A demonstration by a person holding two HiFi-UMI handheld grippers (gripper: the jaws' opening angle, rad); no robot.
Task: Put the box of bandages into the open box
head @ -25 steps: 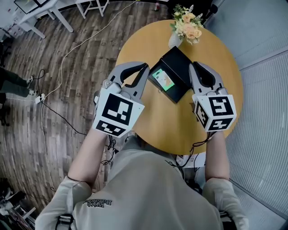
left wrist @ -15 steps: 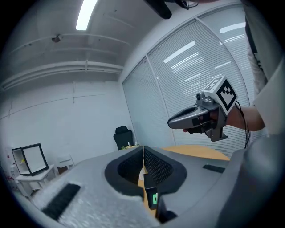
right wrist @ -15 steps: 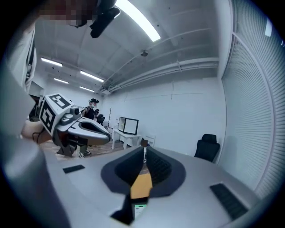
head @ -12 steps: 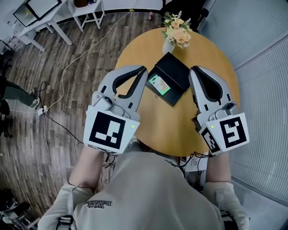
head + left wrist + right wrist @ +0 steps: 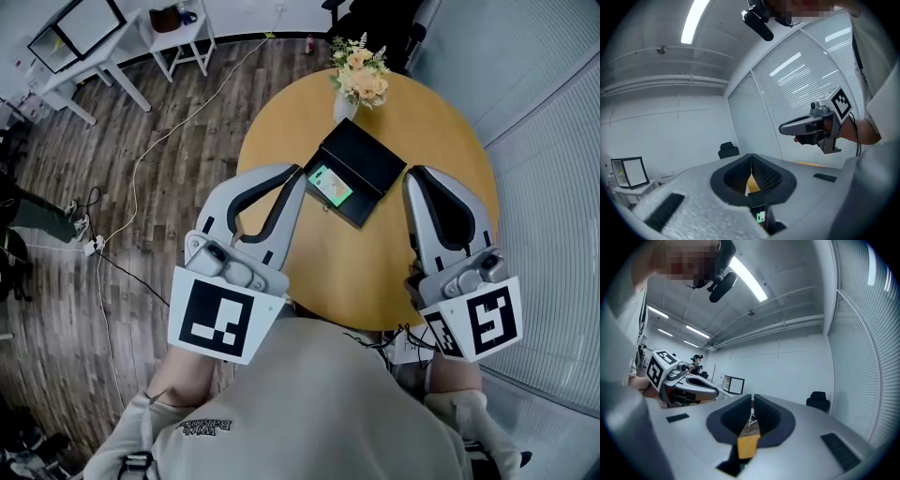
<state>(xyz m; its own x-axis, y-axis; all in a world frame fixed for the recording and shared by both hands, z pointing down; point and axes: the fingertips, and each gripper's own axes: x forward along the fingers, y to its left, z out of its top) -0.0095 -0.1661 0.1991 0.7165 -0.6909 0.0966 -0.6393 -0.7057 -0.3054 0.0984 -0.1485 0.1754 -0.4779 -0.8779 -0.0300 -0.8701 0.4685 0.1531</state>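
Wood-toned round worktop (image 5: 375, 272), smooth and lipless: anything shoved could slide right off. Both grey moulded grippers hang above its near side, left gripper (image 5: 298, 174) and right gripper (image 5: 416, 178), jaws pressed together on nothing. A careless dip could clip the open box (image 5: 366, 159), which is black, flat, rigid and square-cornered. The flowers (image 5: 358, 75) just beyond it look top-heavy, so one nudge may tip them. The bandage box (image 5: 330, 185), a small, light green-and-white carton, lies inside the open box.
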